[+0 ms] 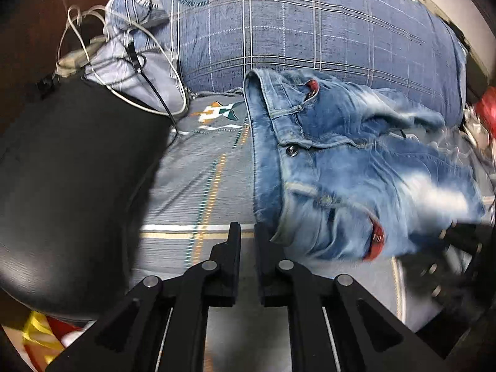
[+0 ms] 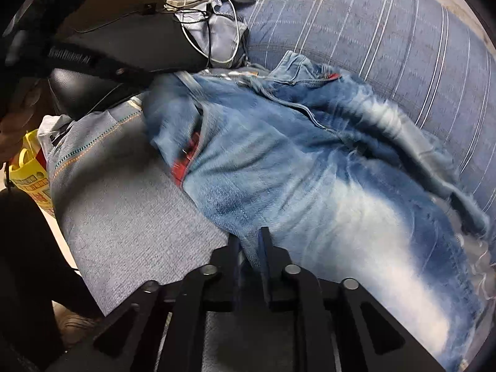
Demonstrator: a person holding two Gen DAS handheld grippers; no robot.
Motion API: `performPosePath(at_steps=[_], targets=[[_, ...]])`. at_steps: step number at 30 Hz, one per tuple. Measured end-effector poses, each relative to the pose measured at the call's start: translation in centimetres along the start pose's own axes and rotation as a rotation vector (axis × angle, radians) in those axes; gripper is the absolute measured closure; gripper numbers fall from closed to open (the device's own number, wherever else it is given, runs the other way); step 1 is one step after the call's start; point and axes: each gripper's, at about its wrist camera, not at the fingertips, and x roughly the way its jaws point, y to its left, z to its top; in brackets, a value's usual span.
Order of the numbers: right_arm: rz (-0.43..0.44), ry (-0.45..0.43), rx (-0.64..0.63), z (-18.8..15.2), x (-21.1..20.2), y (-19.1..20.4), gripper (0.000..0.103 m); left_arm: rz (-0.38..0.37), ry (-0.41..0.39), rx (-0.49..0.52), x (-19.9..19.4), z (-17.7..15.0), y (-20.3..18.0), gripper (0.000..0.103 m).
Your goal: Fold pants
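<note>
Light blue faded jeans [image 1: 341, 167] lie on the grey bed sheet [image 1: 198, 173], waistband toward the left, with red trim at the pockets. My left gripper [image 1: 247, 232] hovers beside the waistband's near corner, jaws nearly closed with a narrow gap and nothing between them. In the right wrist view the jeans [image 2: 294, 170] fill the middle. My right gripper [image 2: 249, 241] is shut on the edge of the denim near the side seam. The right gripper also shows blurred at the right of the left wrist view [image 1: 455, 254].
A blue checked duvet [image 1: 310, 24] is heaped behind the jeans. A black chair seat [image 1: 68, 186] stands at the left beside the bed. White and black cables [image 1: 124, 62] lie on a grey cloth at the back left. A yellow bag [image 2: 28, 170] sits below the bed edge.
</note>
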Motion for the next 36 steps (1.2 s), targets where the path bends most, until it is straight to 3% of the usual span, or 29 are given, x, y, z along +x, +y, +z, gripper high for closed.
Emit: performPosePath(at_steps=[6,14,17,24,32,36], targets=[[0.032,-0.057,0.126,-0.6,-4.3,-4.3,0.058,-0.045,-0.093,-0.031,-3.1,2.2,1.8,0.092],[-0.058,-0.142,0.322,-0.6,-9.2,-14.2,0.052,-0.039,-0.147,-0.026,-0.7,9.3,-0.7,0.067],[-0.137,-0.147,0.355,0.3,-9.1,-18.9,0.052,-0.085,-0.144,-0.053,1.7,12.7,-1.1,0.061],[-0.244,-0.087,0.391,4.3,-5.2,-30.5,0.051,-0.072,-0.036,-0.086,10.8,20.2,-2.3,0.056],[-0.31,-0.031,0.407,6.9,-1.0,-39.2,0.044,-0.119,0.043,-0.186,19.5,23.2,-1.4,0.056],[-0.29,-0.006,0.337,8.4,1.0,-40.4,0.044,-0.191,0.056,-0.205,21.9,24.0,-1.5,0.052]])
